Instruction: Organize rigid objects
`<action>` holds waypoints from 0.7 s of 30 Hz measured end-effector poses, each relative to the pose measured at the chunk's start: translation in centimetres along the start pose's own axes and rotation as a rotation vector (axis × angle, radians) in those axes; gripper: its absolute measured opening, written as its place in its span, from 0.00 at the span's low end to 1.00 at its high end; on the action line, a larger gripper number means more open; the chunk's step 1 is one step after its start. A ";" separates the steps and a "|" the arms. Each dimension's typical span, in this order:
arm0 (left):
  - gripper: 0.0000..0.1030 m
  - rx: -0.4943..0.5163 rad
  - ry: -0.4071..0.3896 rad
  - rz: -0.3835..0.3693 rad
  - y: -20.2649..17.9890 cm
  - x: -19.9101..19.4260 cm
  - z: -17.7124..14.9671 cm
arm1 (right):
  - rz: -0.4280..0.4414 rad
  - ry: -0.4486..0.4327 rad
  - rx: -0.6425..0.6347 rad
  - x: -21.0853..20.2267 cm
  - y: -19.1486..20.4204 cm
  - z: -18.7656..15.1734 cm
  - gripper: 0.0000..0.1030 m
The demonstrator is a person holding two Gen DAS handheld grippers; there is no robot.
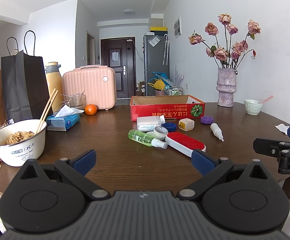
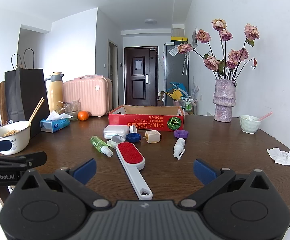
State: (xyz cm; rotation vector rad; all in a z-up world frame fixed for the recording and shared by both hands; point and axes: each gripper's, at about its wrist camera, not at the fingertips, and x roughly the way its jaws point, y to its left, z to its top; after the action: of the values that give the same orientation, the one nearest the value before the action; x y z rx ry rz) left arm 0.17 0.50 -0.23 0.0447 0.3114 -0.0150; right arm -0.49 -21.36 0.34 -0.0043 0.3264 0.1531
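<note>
The red cardboard box (image 2: pixel 146 123) is sitting open at mid-table, its floor hidden behind the near wall, while the lint brush (image 2: pixel 132 161), green spray bottle (image 2: pixel 100 146), white jar (image 2: pixel 116 132) and caps are lying loose just in front of it. The noodle bowl (image 1: pixel 17 141) is holding food and chopsticks (image 1: pixel 46 110). Both the left gripper (image 1: pixel 143 161) and right gripper (image 2: pixel 144 170) are hovering spread wide, grasping nothing.

Dark wood table (image 2: pixel 215 160). On it: red cardboard box (image 2: pixel 146 123) (open top), lint brush (image 2: pixel 132 160), green spray bottle (image 2: pixel 100 145), white dropper bottle (image 2: pixel 179 146), purple cap (image 2: pixel 181 134), crumpled tissue (image 2: pixel 284 157), vase (image 2: pixel 224 102), noodle bowl (image 1: pixel 17 141), orange (image 1: pixel 91 109).
</note>
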 end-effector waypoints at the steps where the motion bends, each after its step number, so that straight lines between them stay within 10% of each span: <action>1: 1.00 0.000 0.000 0.000 0.0 0.0 0.0 | 0.000 0.000 0.000 0.0 0.0 0.0 1.00; 21: 1.00 -0.004 0.011 0.008 -0.1 -0.1 -0.2 | 0.019 0.009 -0.016 0.5 0.3 0.0 1.00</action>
State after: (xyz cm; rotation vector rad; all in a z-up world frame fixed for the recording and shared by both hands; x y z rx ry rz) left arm 0.07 0.37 -0.37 0.0420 0.3225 -0.0066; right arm -0.08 -21.02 0.20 -0.0173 0.3338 0.1747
